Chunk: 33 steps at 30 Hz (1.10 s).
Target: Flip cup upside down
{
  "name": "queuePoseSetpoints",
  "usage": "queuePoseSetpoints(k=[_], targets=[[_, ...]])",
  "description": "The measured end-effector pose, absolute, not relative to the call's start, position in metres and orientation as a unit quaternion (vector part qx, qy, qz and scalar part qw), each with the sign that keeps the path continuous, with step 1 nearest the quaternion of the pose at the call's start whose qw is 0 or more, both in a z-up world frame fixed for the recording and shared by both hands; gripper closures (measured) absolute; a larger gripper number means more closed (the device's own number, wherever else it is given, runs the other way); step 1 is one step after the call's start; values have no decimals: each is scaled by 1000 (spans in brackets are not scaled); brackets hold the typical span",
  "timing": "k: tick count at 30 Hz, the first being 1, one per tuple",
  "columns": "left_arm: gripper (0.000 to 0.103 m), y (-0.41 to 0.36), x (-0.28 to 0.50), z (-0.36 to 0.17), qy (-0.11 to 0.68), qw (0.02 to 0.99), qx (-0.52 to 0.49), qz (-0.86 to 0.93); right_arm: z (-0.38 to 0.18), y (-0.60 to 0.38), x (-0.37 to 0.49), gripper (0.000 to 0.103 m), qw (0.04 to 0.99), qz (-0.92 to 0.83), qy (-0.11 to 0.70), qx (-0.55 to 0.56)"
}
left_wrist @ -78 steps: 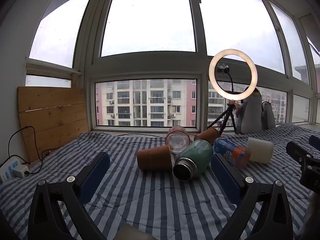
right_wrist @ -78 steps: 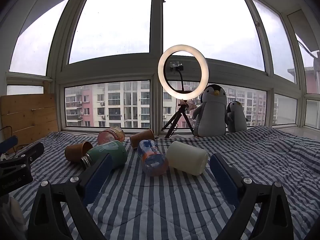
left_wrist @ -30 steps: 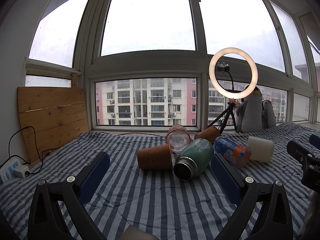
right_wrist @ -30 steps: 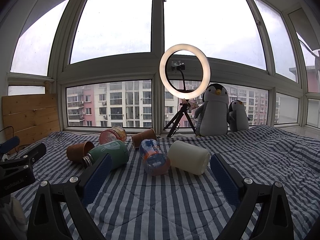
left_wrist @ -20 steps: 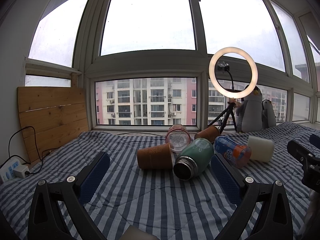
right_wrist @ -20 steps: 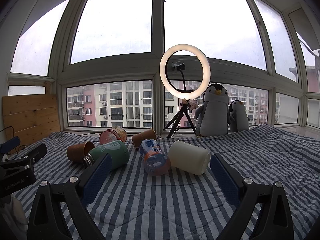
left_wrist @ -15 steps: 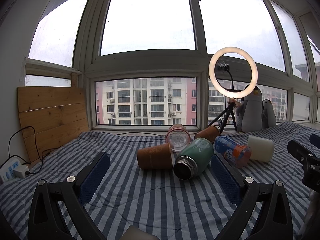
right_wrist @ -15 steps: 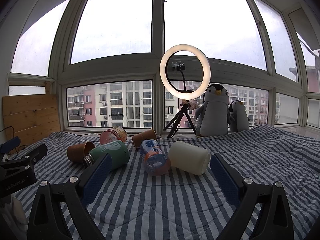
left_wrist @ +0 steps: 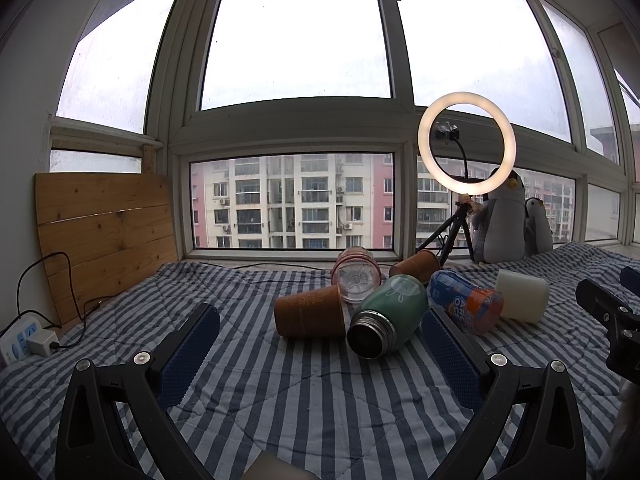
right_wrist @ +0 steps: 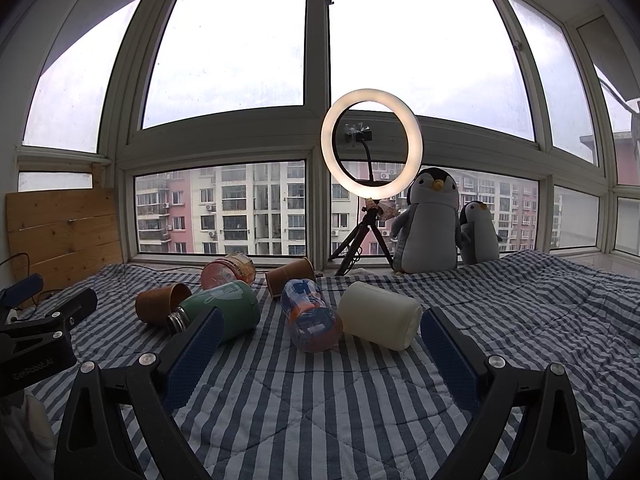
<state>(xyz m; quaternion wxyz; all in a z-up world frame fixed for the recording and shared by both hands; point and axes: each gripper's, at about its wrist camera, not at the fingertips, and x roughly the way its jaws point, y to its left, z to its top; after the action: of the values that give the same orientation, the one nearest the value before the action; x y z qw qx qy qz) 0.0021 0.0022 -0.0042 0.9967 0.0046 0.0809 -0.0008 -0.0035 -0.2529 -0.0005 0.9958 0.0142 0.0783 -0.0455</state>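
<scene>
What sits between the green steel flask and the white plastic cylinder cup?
The transparent blue-and-orange printed cup lies on its side between the green steel flask and the white plastic cylinder cup, clearest in the right wrist view.

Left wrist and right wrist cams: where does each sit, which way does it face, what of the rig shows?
Left wrist: on the left hand-held gripper, low over the striped bedspread, facing the window; own open fingers show, right hand-held gripper at the right edge.
Right wrist: on the right hand-held gripper, same heading, further right; own open fingers show, left hand-held gripper at the left edge.
Shared: green flask, white cup, ring light.
</scene>
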Motion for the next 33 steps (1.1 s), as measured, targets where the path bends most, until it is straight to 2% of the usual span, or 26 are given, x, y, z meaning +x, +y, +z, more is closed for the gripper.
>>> queuePoseSetpoints(k=[15, 22, 28, 33], targets=[[1, 6, 5, -8, 91, 996, 1, -2, -1, -252, -3, 6, 996, -45, 79, 15], [1, 22, 30, -7, 166, 986, -22, -11, 0, -243, 0, 1, 996, -34, 86, 14], [1, 29, 52, 9, 201, 978, 46, 8, -1, -239, 3, 1, 995, -5, 102, 13], [1, 47, 82, 23, 235, 971, 43, 13, -1, -240, 11, 1, 988, 39, 145, 29]])
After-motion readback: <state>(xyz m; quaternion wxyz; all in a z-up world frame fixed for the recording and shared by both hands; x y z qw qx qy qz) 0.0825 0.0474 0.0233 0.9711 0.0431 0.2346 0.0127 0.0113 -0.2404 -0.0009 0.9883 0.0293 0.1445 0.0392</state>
